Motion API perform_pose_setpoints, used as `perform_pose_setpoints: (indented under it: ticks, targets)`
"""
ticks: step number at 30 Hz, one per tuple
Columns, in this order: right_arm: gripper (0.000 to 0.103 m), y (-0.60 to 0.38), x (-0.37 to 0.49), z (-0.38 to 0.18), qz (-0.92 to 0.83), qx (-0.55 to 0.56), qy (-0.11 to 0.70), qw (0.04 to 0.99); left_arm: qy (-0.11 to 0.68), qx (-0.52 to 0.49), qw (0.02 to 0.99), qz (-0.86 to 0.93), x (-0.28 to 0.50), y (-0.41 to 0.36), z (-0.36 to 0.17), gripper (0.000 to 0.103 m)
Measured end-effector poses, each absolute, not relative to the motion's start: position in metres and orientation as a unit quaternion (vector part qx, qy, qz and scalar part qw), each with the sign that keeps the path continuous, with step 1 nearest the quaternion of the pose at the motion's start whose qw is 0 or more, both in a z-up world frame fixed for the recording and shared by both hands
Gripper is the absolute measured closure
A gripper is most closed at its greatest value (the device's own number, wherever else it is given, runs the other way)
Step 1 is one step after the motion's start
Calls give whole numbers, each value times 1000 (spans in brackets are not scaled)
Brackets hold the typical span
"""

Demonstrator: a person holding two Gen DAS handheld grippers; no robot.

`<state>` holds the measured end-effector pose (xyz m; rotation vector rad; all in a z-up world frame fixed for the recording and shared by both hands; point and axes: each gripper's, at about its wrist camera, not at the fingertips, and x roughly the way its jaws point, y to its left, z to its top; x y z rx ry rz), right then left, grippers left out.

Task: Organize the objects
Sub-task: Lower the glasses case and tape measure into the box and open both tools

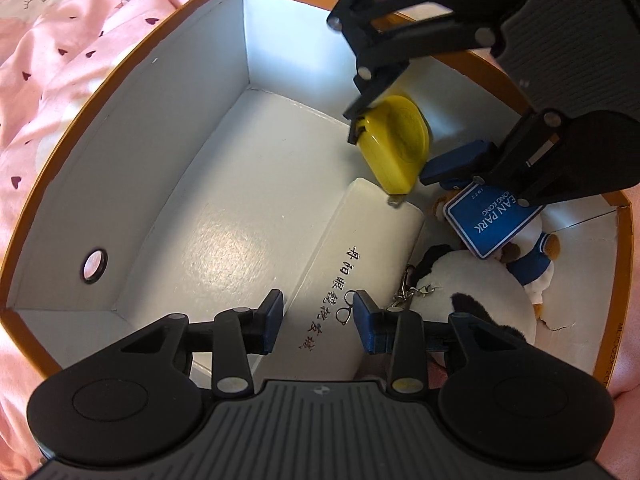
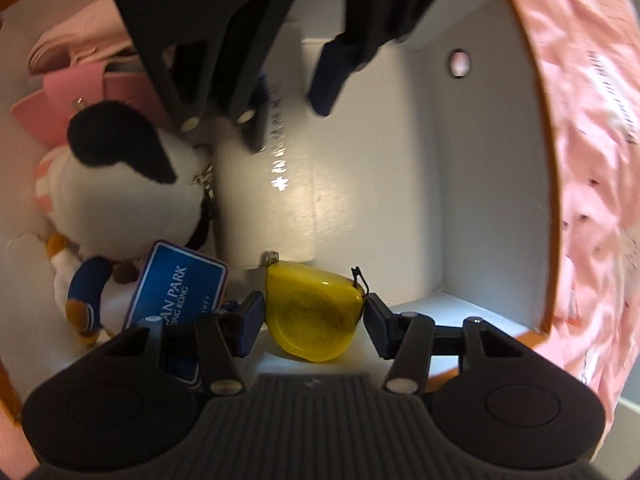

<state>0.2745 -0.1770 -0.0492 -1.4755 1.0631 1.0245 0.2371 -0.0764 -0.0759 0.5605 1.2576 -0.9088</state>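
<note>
An open box with an orange rim [image 1: 120, 64] and white inside lies on pink bedding. A long white glasses case [image 1: 340, 264] with black characters lies on its floor. My left gripper [image 1: 319, 318] points down, its blue pads against the case's two long sides near one end. My right gripper [image 2: 314, 312] is shut on a yellow tape measure [image 2: 312, 316], held low inside the box just off the case's [image 2: 268, 200] other end. Whether the tape measure [image 1: 394, 140] touches the floor is unclear. The left gripper [image 2: 288, 120] is blurred in the right wrist view.
A white and black plush [image 1: 480, 292] with a key chain lies beside the case. A small bear plush with a blue Ocean Park tag [image 1: 492, 220] lies by it. A pink wallet [image 2: 80, 92] stands behind them. The box wall has a round hole [image 1: 95, 266].
</note>
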Motion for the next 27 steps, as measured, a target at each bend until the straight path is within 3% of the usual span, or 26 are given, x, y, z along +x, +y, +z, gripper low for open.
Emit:
perform_pose_setpoints:
  ticks: [9,24,26,27]
  targets:
    - [47,-166,285,-51,461,-599,494,430,558,234,686,-403,229,-72,-72,59]
    - [47,-163,301,-51,446,-589,515,435,556,233,689,-402,216,-74,-65,60]
    - [48,-163,301,-47,448,-588,511,439,555,233,690,-402,214,-75,-64,60]
    - [55,-163,302,-45,448,-585,513,440,554,233,691,-401,213,-75,-64,60]
